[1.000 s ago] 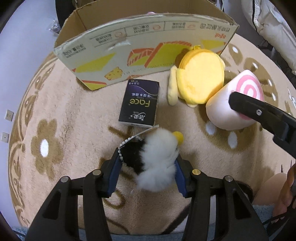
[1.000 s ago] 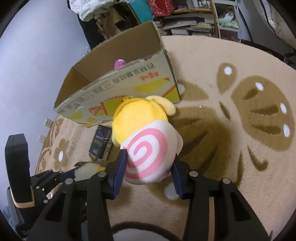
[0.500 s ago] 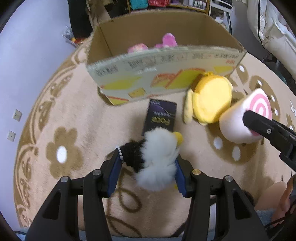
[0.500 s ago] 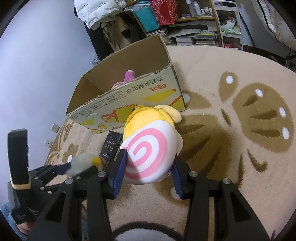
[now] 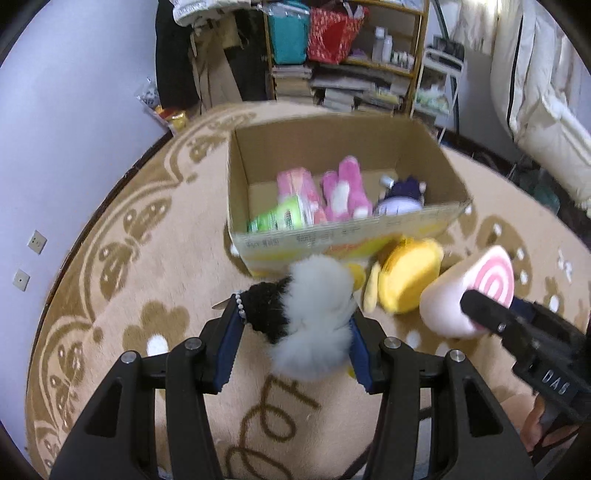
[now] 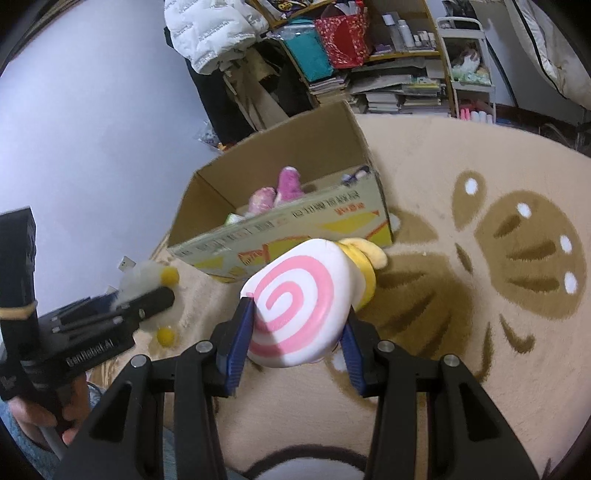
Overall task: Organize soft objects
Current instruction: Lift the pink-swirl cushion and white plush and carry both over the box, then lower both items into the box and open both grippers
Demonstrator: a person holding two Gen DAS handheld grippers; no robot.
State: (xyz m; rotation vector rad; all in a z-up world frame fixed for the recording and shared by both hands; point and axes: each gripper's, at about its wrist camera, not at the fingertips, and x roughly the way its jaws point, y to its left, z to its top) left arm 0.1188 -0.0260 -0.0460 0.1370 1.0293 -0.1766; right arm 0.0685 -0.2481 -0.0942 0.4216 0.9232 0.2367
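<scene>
My left gripper (image 5: 293, 343) is shut on a fluffy white and black plush bird (image 5: 314, 314) with a yellow beak and holds it above the rug, in front of the open cardboard box (image 5: 332, 243). My right gripper (image 6: 295, 339) is shut on a white plush roll with a pink swirl (image 6: 303, 299), also lifted; the roll shows in the left wrist view (image 5: 469, 291) too. A yellow round plush (image 5: 406, 277) lies on the rug against the box front. Inside the box lie pink plush toys (image 5: 343, 192), a green pack (image 5: 280, 218) and a purple plush (image 5: 402, 199).
A round beige rug (image 6: 480, 295) with brown patterns covers the floor. Behind the box stand shelves (image 5: 354, 66) with books, bags and bottles. A white padded jacket (image 6: 214, 26) hangs at the back. The lavender wall (image 5: 55, 129) is to the left.
Both grippers rose with their toys, so the box's inside now shows. The dark tissue pack on the rug is now hidden behind the plush bird.
</scene>
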